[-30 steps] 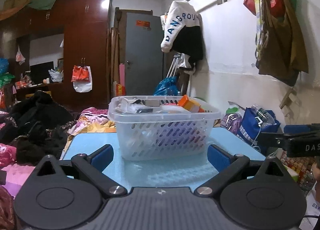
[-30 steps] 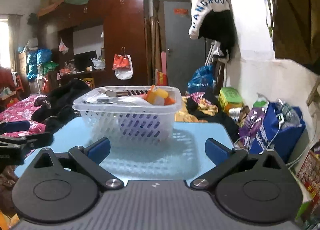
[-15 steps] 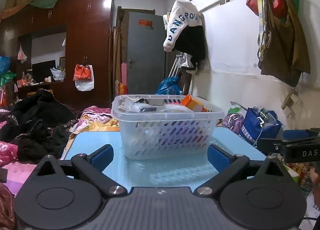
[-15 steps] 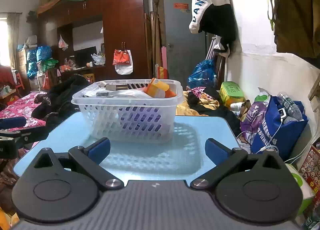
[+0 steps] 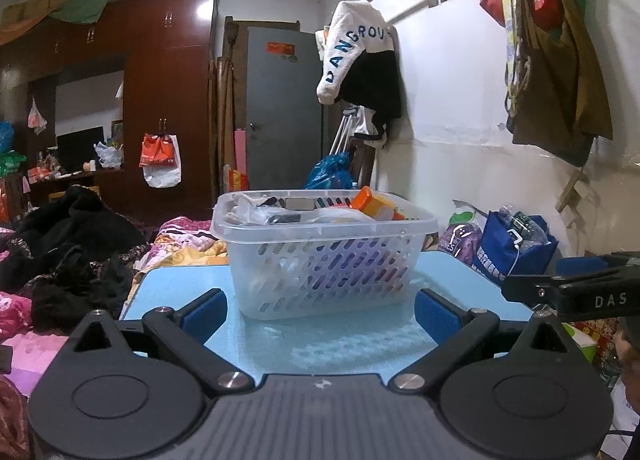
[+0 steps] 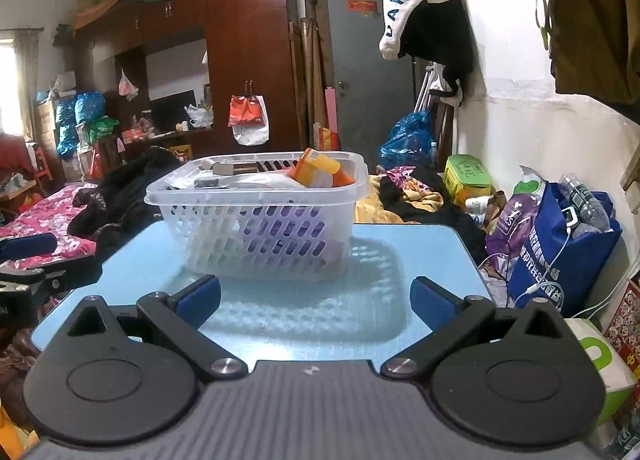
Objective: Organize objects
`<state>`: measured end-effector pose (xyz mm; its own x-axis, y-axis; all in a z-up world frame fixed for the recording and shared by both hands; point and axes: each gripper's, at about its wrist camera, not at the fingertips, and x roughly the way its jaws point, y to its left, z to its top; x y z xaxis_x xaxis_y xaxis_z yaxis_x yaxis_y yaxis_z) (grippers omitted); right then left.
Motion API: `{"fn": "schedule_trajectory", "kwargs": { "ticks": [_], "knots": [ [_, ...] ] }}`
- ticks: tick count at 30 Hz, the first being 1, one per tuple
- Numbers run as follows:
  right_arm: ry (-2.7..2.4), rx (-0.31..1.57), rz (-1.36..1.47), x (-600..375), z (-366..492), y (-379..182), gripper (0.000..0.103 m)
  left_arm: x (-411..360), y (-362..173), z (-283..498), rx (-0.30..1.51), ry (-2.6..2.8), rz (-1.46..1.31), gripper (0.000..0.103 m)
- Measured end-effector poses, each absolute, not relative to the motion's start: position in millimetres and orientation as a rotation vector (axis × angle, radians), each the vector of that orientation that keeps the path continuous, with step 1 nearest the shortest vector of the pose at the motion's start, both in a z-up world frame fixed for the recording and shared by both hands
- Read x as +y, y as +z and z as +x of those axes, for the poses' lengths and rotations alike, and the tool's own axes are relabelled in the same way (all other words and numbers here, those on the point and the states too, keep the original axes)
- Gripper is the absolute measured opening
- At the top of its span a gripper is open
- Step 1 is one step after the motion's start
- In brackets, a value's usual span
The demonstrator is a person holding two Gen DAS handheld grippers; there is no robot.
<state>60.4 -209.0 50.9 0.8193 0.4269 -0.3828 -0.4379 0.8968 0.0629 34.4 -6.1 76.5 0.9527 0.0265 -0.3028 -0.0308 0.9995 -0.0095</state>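
Note:
A clear white perforated basket [image 5: 324, 260] [image 6: 260, 236] stands on the light blue table [image 5: 340, 340] [image 6: 420, 260]. It holds several objects, among them an orange-capped bottle [image 5: 370, 201] [image 6: 318, 171], a dark flat item and white packets. My left gripper [image 5: 320, 310] is open and empty, just in front of the basket. My right gripper [image 6: 316, 298] is open and empty, a little nearer than the basket. The right gripper's arm shows at the right edge of the left wrist view [image 5: 572, 292]; the left one shows at the left edge of the right wrist view [image 6: 32, 260].
A blue shopping bag [image 6: 560, 252] and a purple bag [image 6: 508, 219] sit on the floor right of the table. Dark clothes [image 5: 68, 256] and pink bedding [image 6: 36, 215] lie to the left. A wardrobe [image 5: 160, 99] and a grey door [image 5: 284, 111] stand behind.
Both grippers have drawn back slightly and risen; the basket sits a little lower and farther in both views. Both stay open and empty.

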Motion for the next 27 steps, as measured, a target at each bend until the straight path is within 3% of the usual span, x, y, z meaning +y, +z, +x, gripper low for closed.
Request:
{"fn": "schedule_trajectory", "kwargs": {
  "ticks": [27],
  "knots": [
    [0.460,0.374,-0.041,-217.4,58.7,54.7,0.103,-3.3,76.2,32.6,0.297,0.030,-0.038,0.101]
  ]
}}
